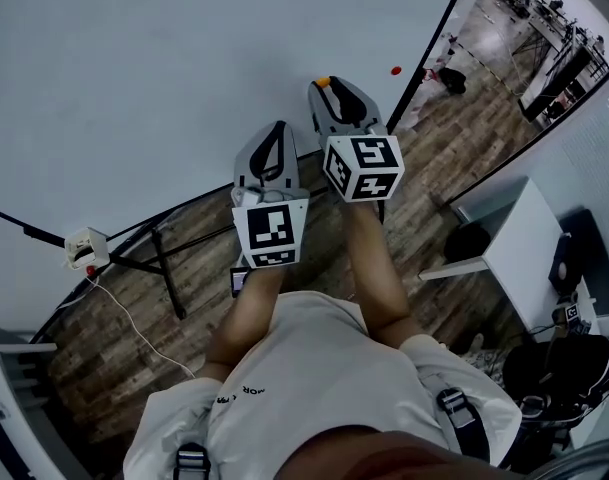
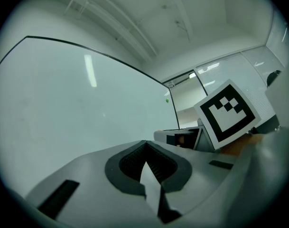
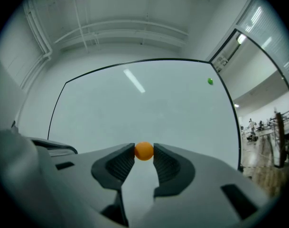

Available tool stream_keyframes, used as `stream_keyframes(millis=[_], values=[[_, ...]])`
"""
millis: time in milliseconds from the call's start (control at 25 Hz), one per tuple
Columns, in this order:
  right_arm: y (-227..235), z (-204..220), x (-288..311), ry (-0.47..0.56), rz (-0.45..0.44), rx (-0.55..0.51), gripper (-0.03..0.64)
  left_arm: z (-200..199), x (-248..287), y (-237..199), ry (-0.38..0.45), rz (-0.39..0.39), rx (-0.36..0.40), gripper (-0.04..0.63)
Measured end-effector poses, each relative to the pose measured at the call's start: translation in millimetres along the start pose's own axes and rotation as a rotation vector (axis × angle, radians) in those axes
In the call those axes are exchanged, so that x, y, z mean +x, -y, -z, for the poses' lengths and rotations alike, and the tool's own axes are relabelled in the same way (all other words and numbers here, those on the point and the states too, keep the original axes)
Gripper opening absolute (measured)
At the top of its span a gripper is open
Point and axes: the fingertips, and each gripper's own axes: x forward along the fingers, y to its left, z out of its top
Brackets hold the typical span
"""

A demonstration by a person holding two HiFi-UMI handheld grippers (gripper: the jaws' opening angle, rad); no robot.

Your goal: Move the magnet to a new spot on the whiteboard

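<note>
A small orange magnet (image 3: 144,151) sits between the tips of my right gripper (image 3: 144,156), which is shut on it. The pair is held just in front of the whiteboard (image 3: 149,108). In the head view the orange magnet (image 1: 323,81) shows at the tip of my right gripper (image 1: 330,92), against the whiteboard (image 1: 164,78). My left gripper (image 1: 273,140) hangs lower and to the left, shut with nothing in it; its jaws (image 2: 144,145) meet at the tip. The right gripper's marker cube (image 2: 228,112) shows beside it.
A green magnet (image 3: 210,81) sticks near the board's upper right edge, and a red magnet (image 1: 395,70) sits by the board's black frame. Below the board are its stand legs (image 1: 166,268), a power strip (image 1: 86,246) and a white table (image 1: 514,253).
</note>
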Motion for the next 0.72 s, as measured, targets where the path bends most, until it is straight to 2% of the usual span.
stream_keyframes(millis=[720], values=[[15, 3, 29, -0.022, 0.004, -0.01, 0.132, 0, 4, -1, 0.005, -0.006, 0.004, 0.002]])
